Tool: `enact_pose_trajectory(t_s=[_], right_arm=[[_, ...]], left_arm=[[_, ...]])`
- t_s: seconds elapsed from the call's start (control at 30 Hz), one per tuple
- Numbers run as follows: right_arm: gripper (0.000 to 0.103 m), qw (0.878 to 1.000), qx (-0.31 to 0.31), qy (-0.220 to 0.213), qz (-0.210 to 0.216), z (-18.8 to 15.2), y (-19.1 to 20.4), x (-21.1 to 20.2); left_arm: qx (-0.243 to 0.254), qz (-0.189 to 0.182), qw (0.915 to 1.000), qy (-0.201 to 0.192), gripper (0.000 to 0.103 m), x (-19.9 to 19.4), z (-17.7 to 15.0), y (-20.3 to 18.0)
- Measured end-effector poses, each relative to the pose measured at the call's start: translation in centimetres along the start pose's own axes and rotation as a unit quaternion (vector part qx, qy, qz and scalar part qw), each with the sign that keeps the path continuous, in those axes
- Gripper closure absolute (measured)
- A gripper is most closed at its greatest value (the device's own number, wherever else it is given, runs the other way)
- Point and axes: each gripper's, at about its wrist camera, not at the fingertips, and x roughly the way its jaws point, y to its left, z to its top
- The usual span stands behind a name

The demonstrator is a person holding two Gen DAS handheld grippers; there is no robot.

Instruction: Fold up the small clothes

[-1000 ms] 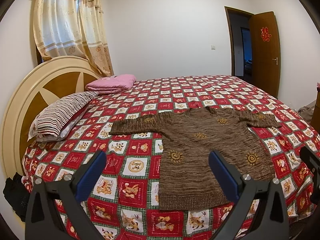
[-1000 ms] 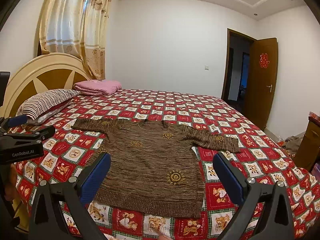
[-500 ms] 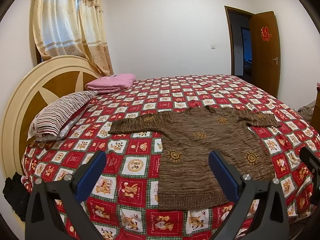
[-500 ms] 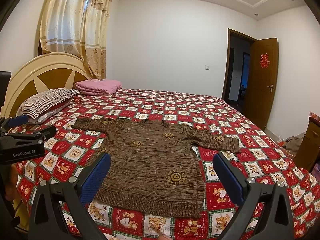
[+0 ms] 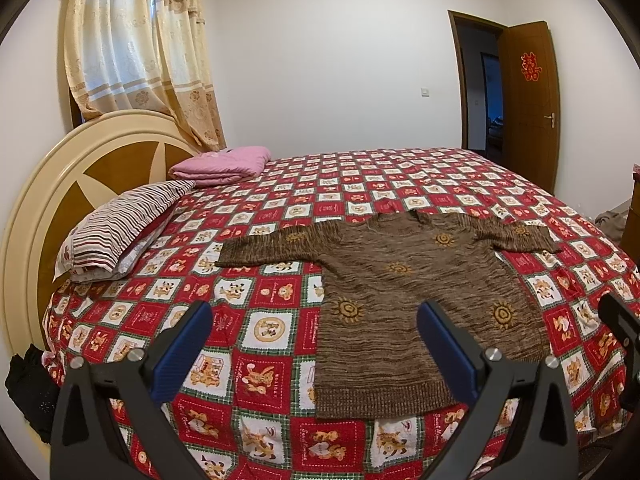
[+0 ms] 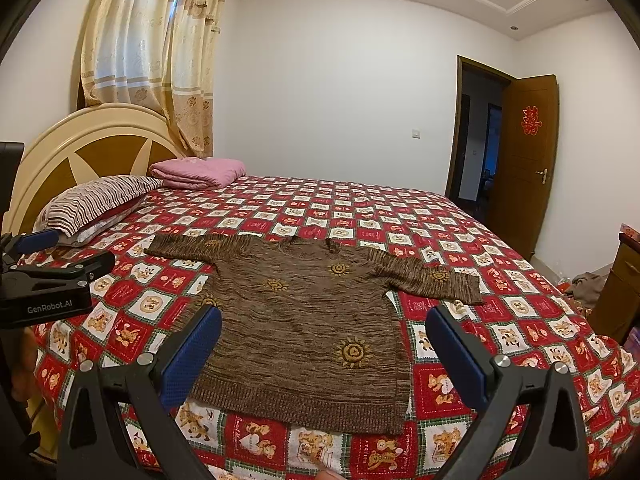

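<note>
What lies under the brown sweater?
The brown sweater lies spread flat on the red checked bedspread, which shows all around it. Anything between them is covered and cannot be seen.

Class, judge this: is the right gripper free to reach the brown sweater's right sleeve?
Probably yes. The right gripper is open and empty, and the right sleeve of the brown sweater lies flat, uncovered, on the bedspread.

The left gripper (image 6: 60, 252) is cut off by the right-wrist view's edge.
</note>
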Motion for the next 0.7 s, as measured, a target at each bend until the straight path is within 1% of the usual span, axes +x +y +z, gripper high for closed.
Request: enact_pose_trajectory(t_s=[0.7], right_arm=[[0.001, 1.0, 0.003, 0.0, 0.007, -0.06, 0.14, -0.04]], left_arm=[[0.001, 0.0, 1.0, 0.002, 0.0, 0.2, -0.26, -0.21]])
